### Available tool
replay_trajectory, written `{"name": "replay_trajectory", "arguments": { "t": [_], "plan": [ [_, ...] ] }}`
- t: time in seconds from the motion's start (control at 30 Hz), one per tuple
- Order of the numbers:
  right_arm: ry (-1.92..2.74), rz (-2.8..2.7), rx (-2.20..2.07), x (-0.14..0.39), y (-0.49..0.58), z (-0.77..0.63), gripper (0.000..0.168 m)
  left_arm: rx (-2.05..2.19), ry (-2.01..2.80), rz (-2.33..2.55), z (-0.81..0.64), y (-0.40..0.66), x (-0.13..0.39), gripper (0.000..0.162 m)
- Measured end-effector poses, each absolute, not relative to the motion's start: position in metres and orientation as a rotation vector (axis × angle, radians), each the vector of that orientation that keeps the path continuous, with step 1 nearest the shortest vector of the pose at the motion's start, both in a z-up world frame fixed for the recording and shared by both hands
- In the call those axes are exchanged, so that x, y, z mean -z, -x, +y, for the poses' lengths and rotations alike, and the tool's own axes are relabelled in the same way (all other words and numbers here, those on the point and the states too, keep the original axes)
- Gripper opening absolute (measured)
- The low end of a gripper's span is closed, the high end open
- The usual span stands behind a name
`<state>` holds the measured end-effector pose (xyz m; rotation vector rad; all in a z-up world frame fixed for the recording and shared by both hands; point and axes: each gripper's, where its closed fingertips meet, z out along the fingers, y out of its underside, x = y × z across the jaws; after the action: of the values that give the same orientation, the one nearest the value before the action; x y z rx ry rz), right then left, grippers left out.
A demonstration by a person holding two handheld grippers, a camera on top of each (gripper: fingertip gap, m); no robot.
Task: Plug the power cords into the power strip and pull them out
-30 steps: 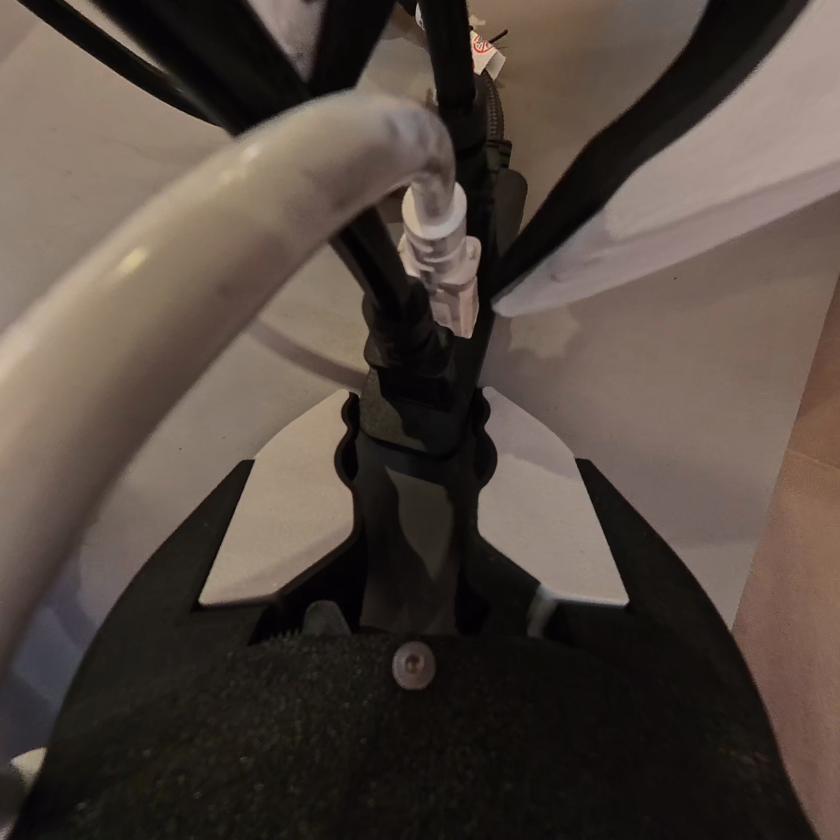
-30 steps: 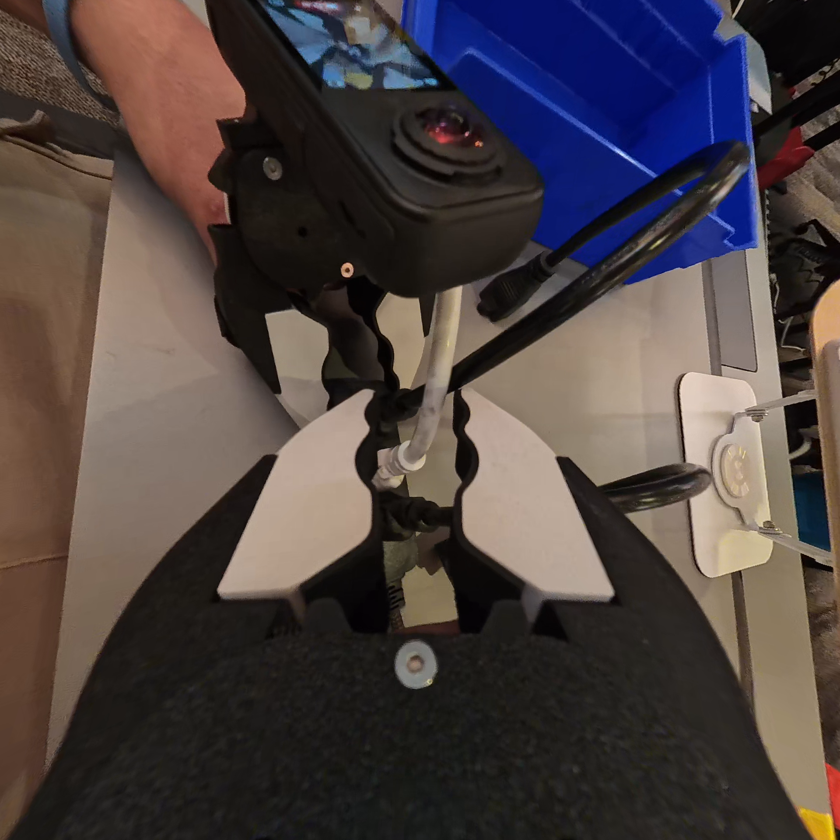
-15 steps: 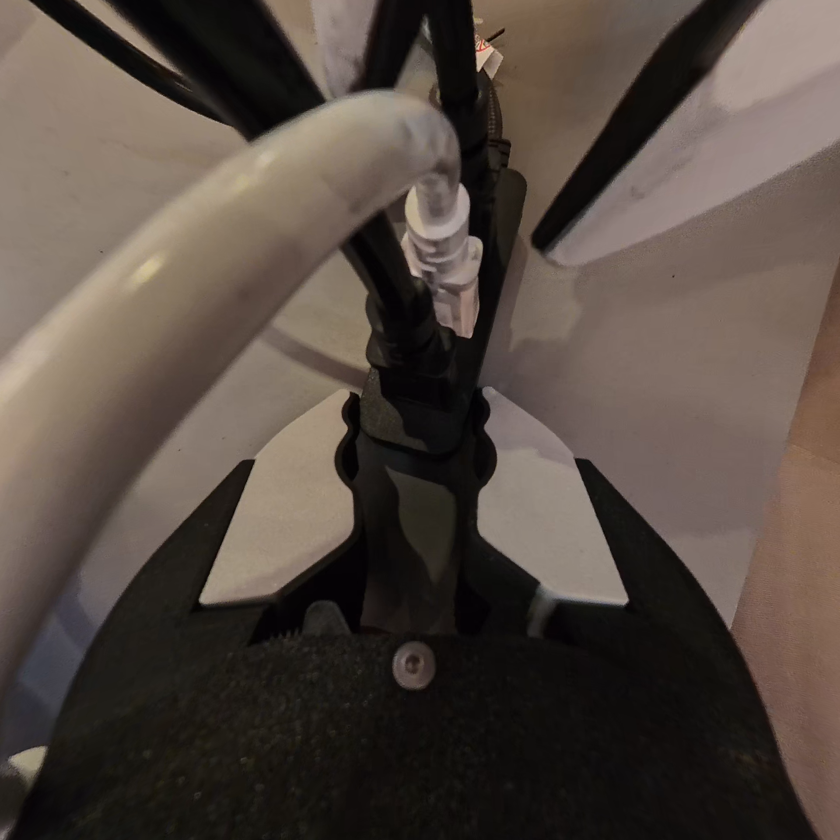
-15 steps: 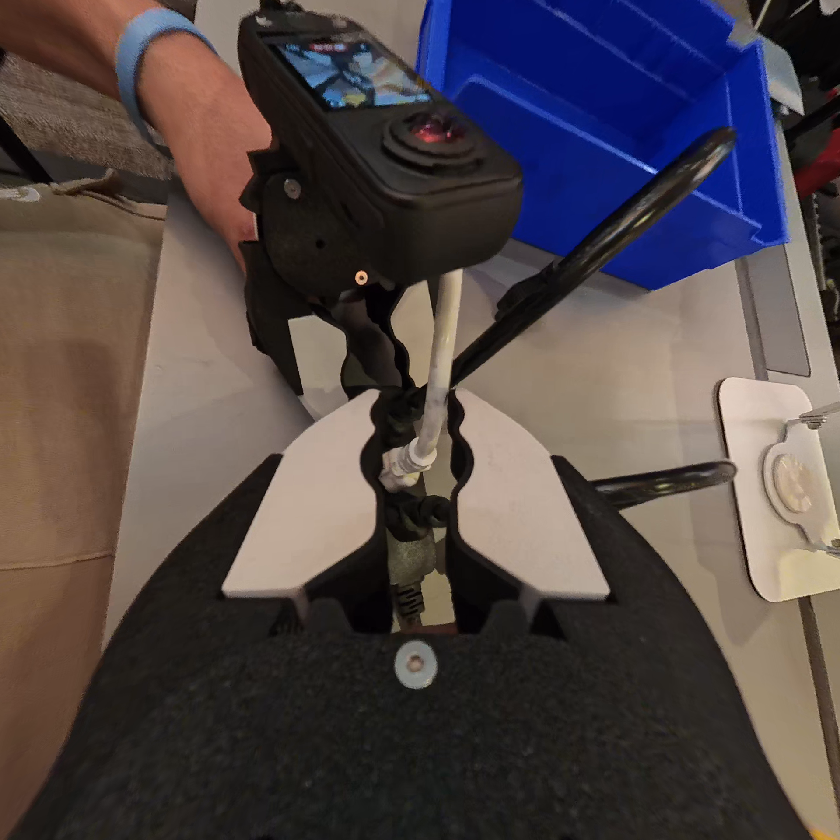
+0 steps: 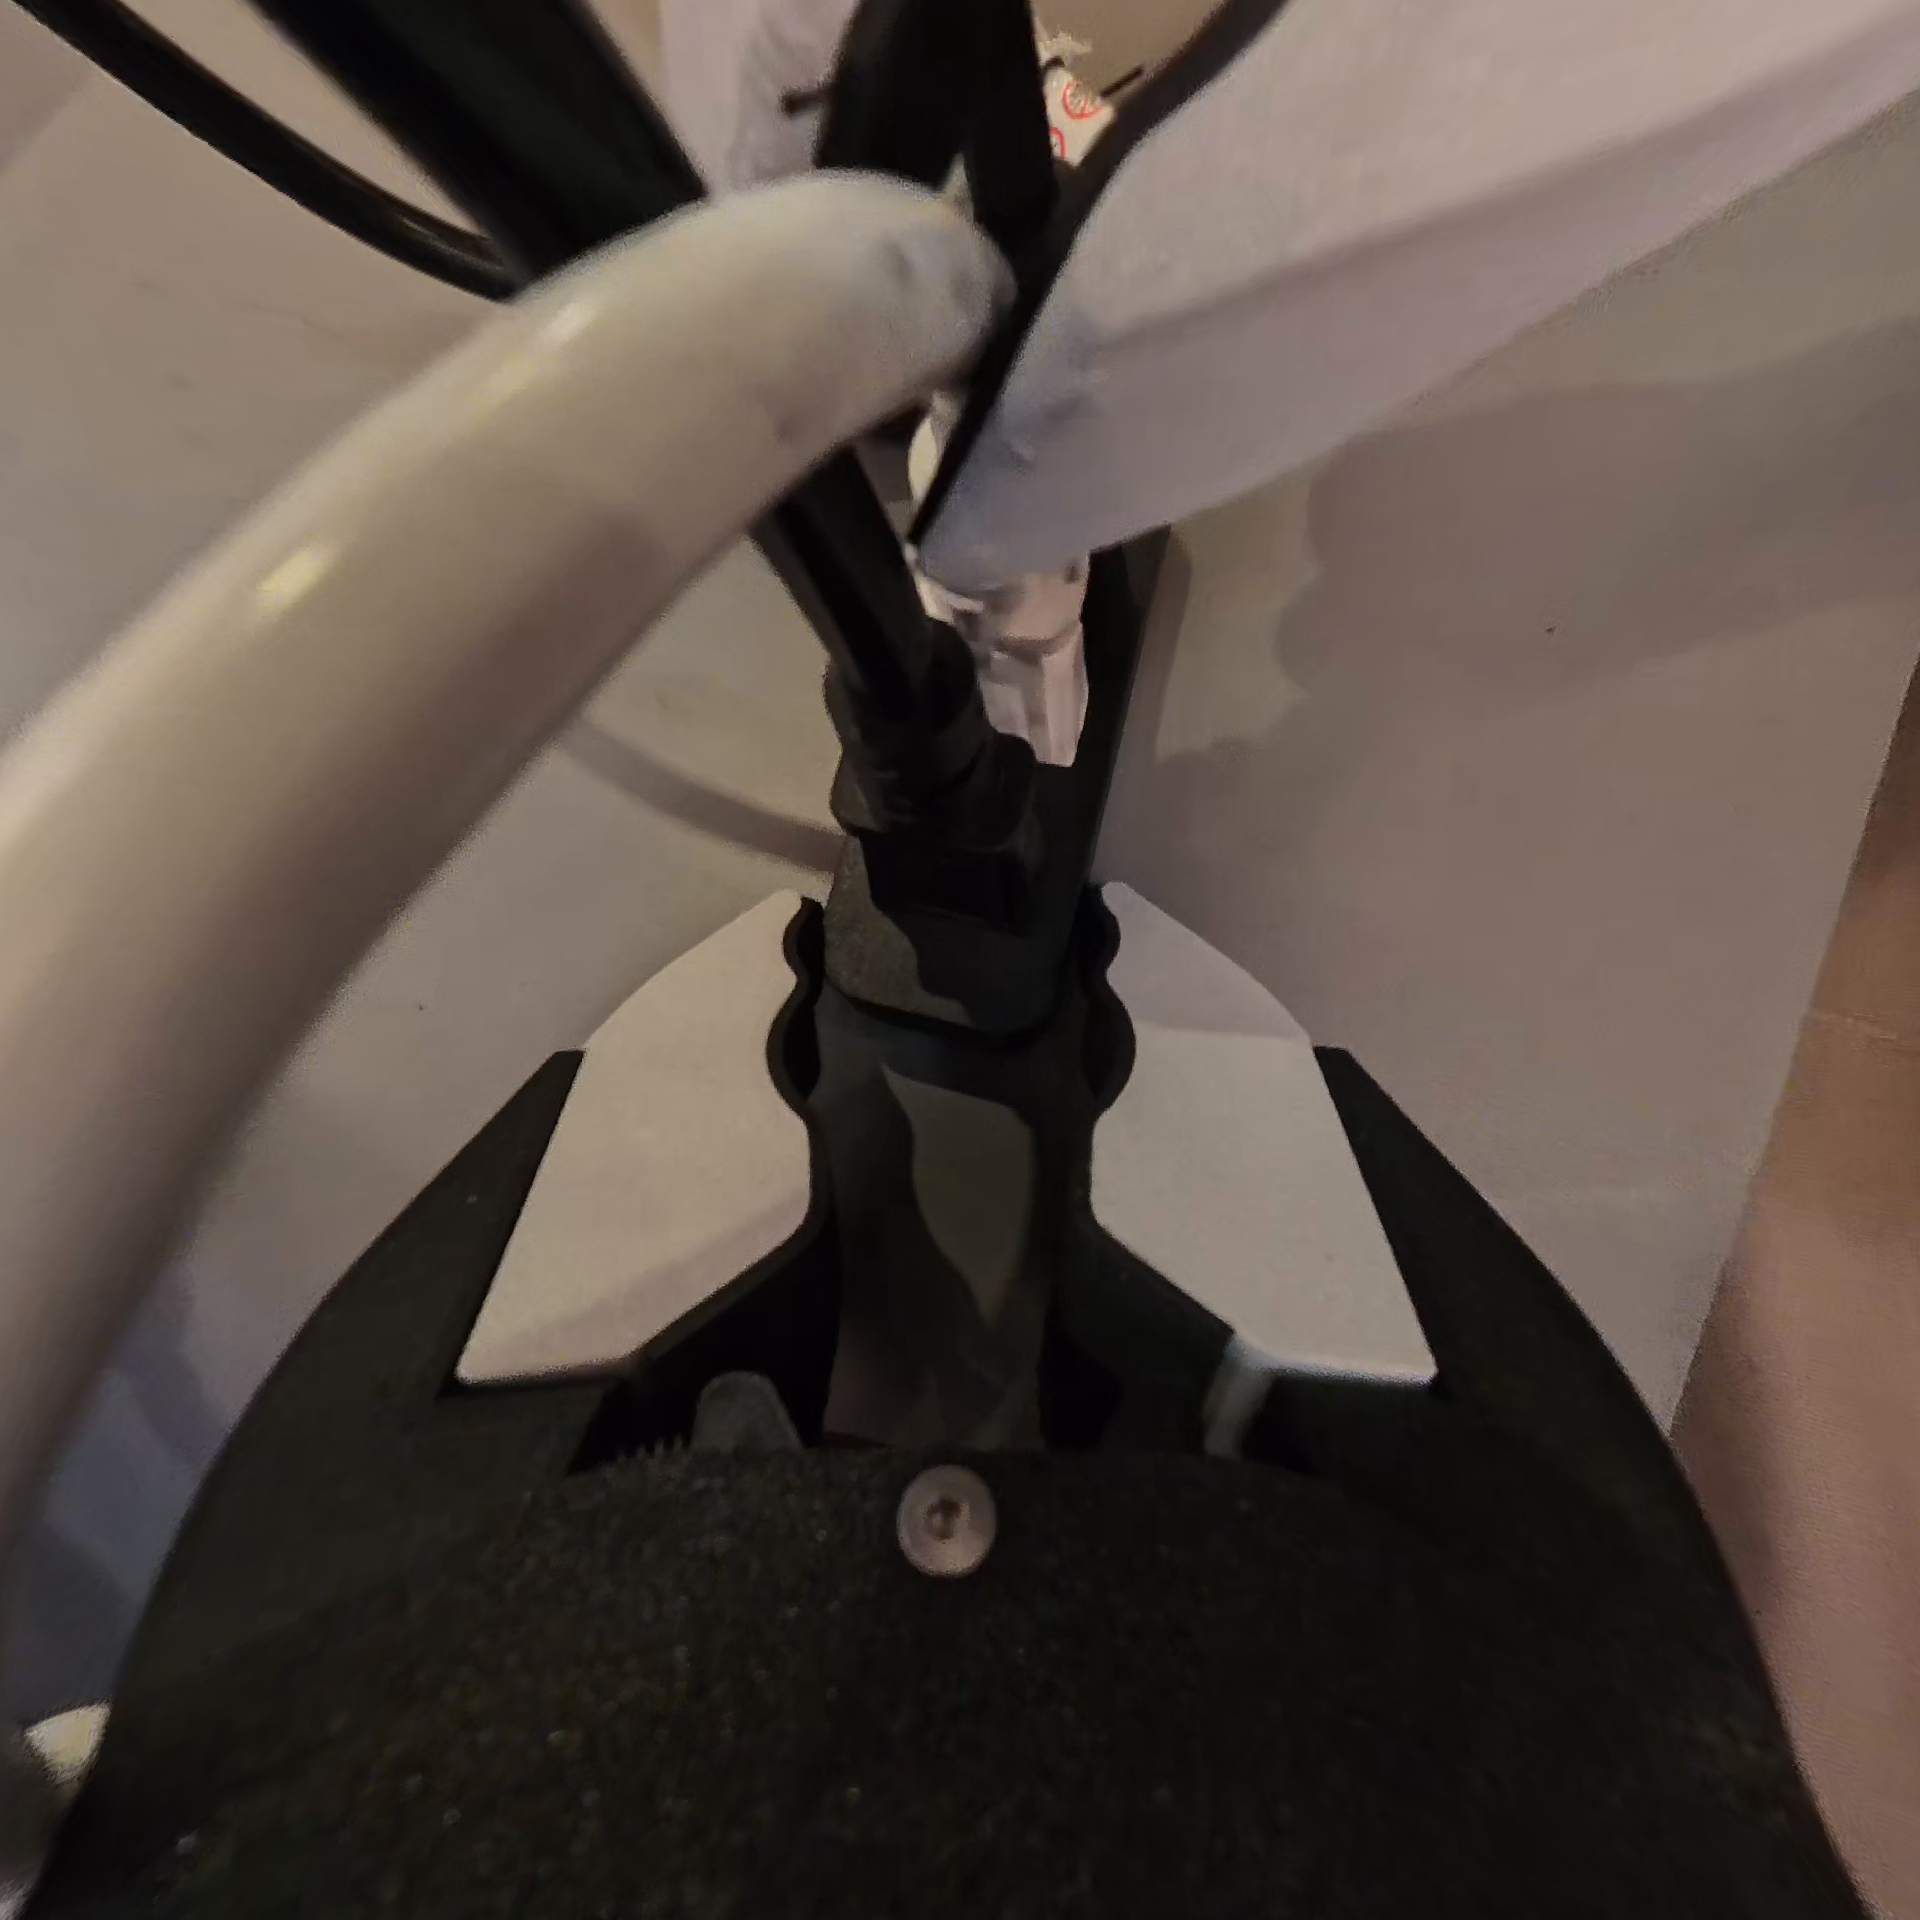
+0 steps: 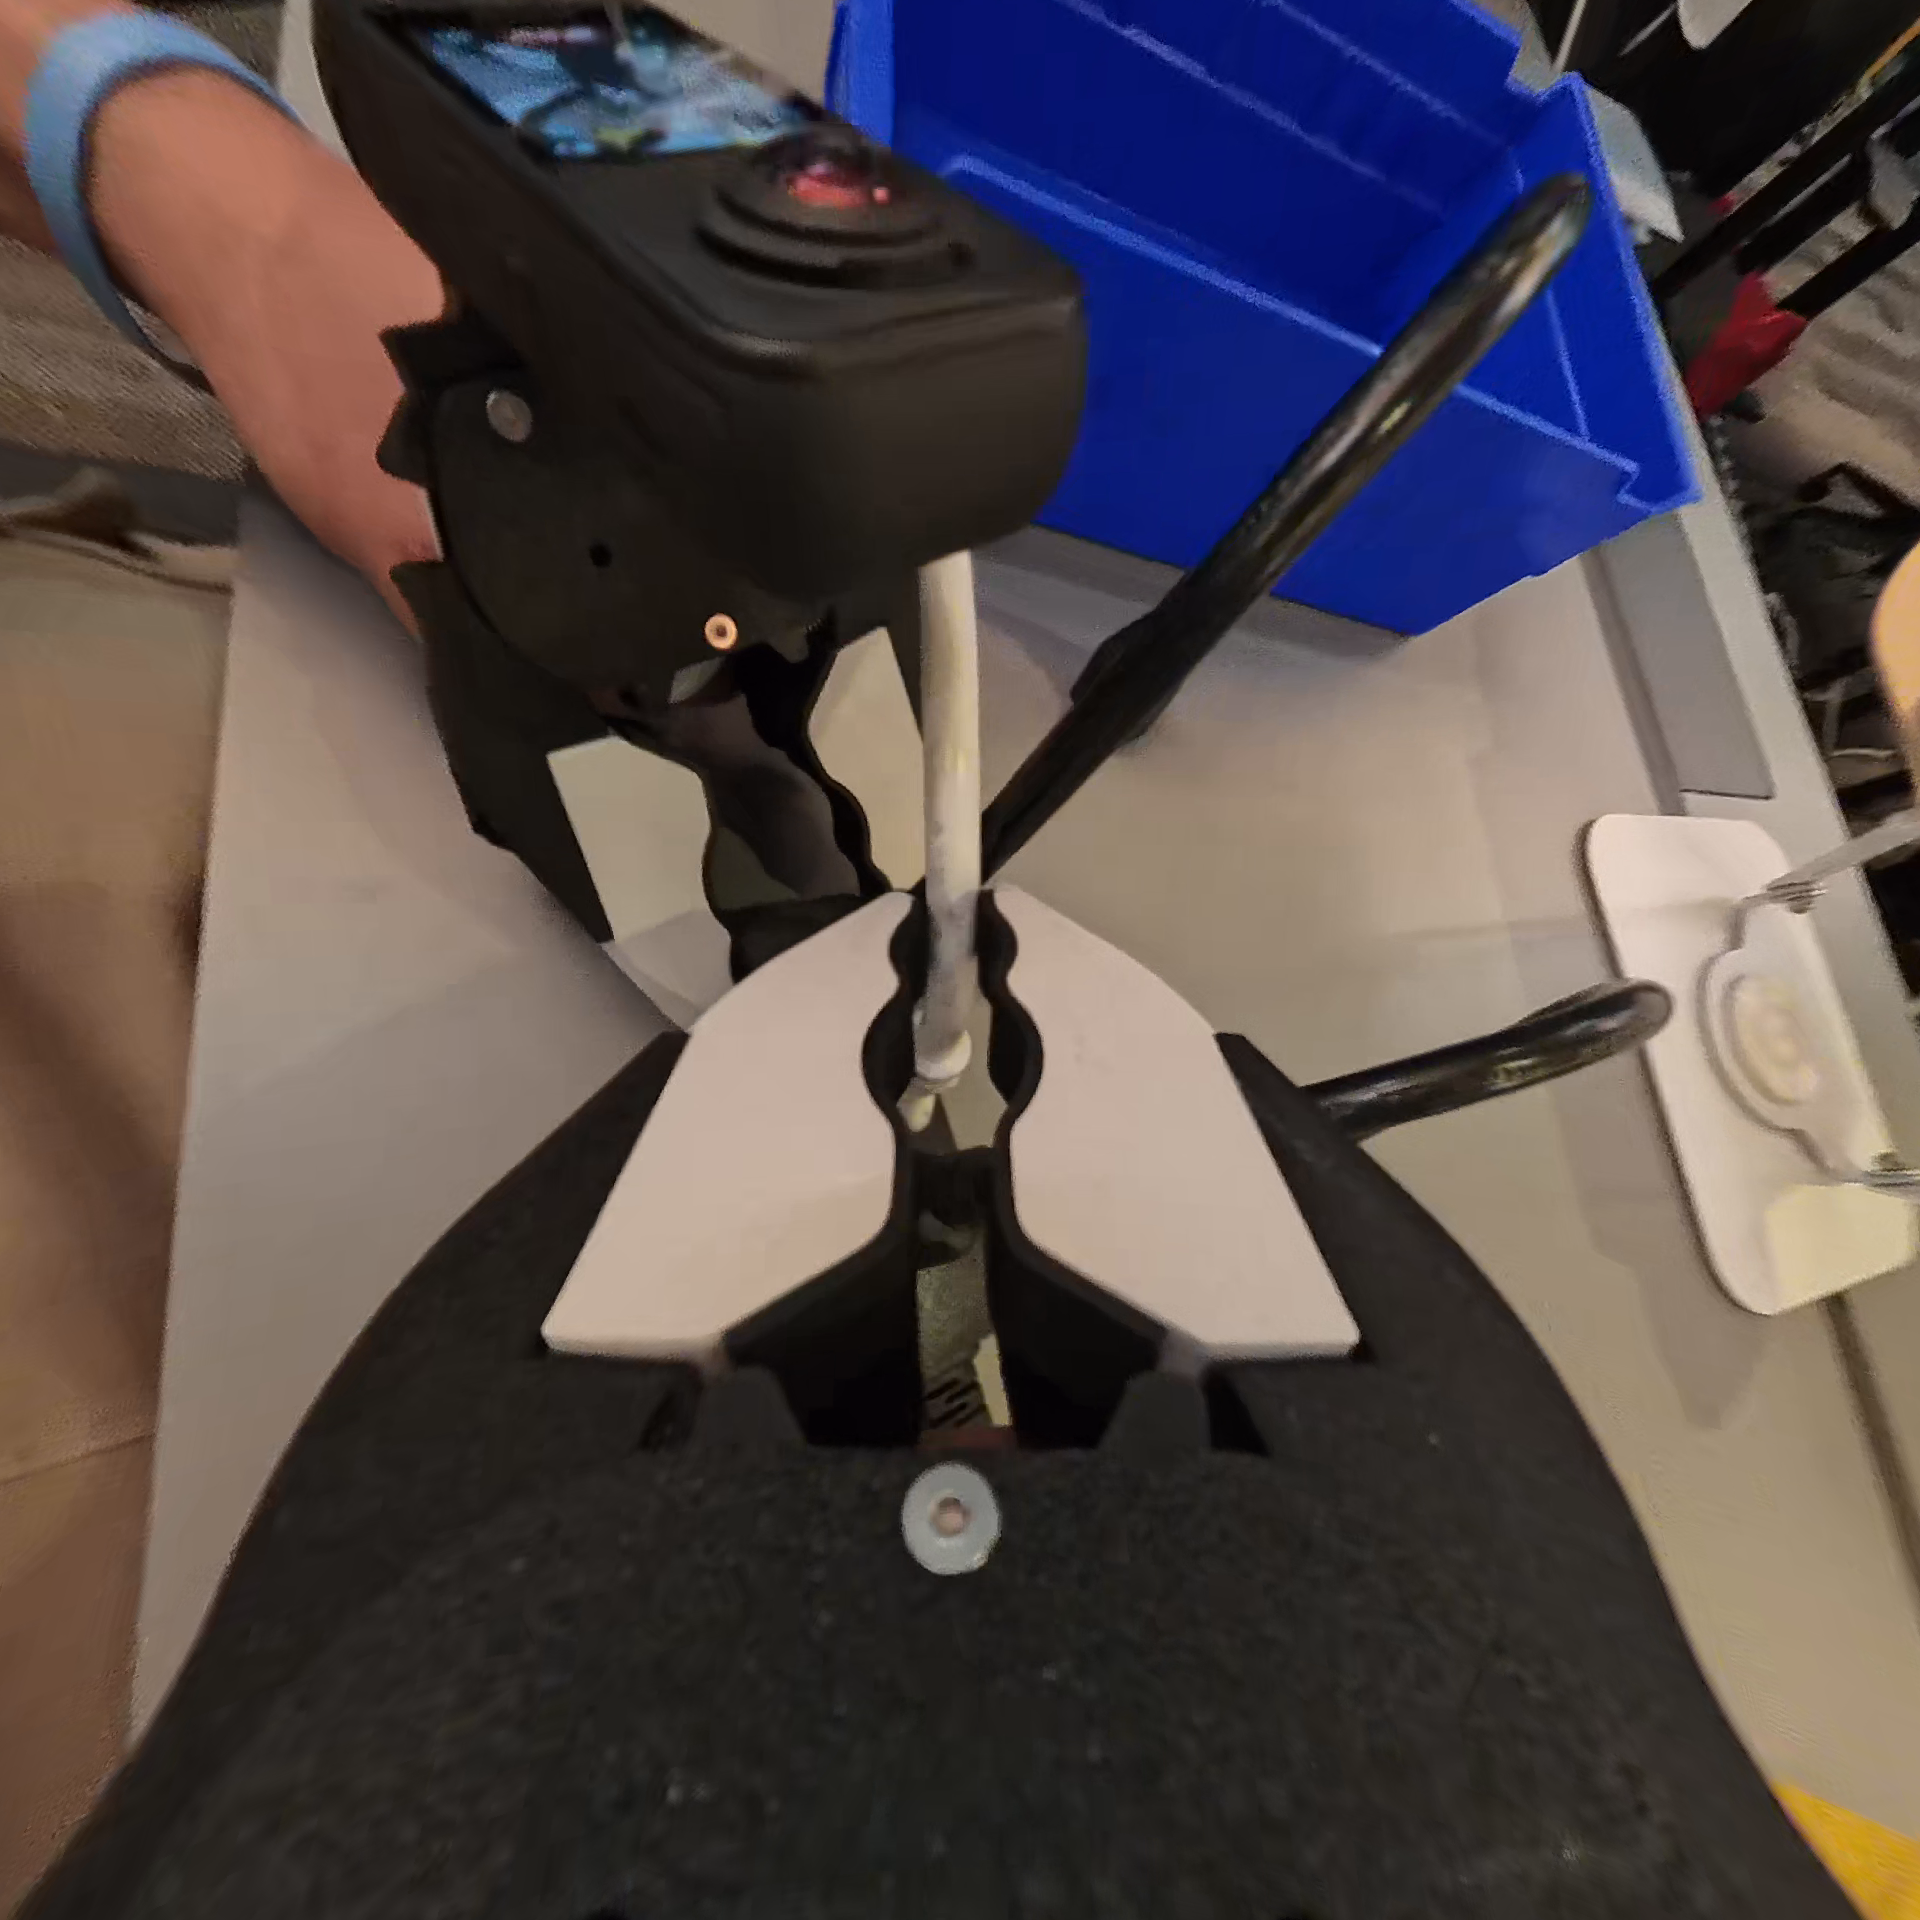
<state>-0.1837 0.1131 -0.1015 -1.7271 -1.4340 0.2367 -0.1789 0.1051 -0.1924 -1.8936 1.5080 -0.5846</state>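
My left gripper [image 5: 951, 914] is shut on the end of a narrow black power strip [image 5: 935, 1039]. A black plug [image 5: 935, 748] and a white plug [image 5: 1023, 665] sit in the strip just ahead of my fingertips. The white cord [image 5: 416, 571] arches over from the left. My right gripper [image 6: 948, 904] is shut on this white cord [image 6: 951, 748] just above its plug [image 6: 935, 1075]. One right gripper finger [image 5: 1351, 312] shows in the left wrist view and covers part of the white plug. The left gripper [image 6: 800, 831] stands just beyond it.
A blue bin [image 6: 1299, 312] stands at the back of the grey table [image 6: 364, 935]. A black cord [image 6: 1351, 416] loops up in front of it. A white plate with a metal fitting [image 6: 1683, 987] lies at the right. A person's arm [image 6: 260, 312] holds the left gripper. There is about 9 centimetres between the tips of the two grippers.
My right gripper has moved in toward the strip and its fingers have narrowed onto the white cord. In the left wrist view its finger now covers the top of the white plug.
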Motion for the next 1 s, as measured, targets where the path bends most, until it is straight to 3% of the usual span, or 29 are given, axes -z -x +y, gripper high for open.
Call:
{"name": "replay_trajectory", "arguments": {
  "t": [0.23,0.53,0.67,0.77,0.93,1.0],
  "plan": [
    [1.680,-1.414,-0.402,0.099,0.179,0.093,0.008,0.570,1.834,1.548,0.095,0.177,0.190,0.046],
    [1.634,-0.894,-0.845,0.089,0.178,0.112,0.009,0.586,1.877,1.467,0.101,0.177,0.188,0.046],
    [1.627,-1.050,-0.745,0.092,0.183,0.100,0.011,0.526,1.878,1.501,0.101,0.182,0.191,0.045],
    [1.603,-1.269,-0.941,0.093,0.188,0.063,0.070,0.567,1.855,1.558,0.097,0.185,0.192,0.044],
    [1.762,-1.407,-0.944,0.100,0.129,0.067,0.039,0.637,1.848,1.603,0.099,0.194,0.193,0.044],
    [1.901,-1.458,-0.724,0.136,0.114,0.084,0.045,0.634,1.841,1.607,0.099,0.195,0.193,0.044]
  ]
}}
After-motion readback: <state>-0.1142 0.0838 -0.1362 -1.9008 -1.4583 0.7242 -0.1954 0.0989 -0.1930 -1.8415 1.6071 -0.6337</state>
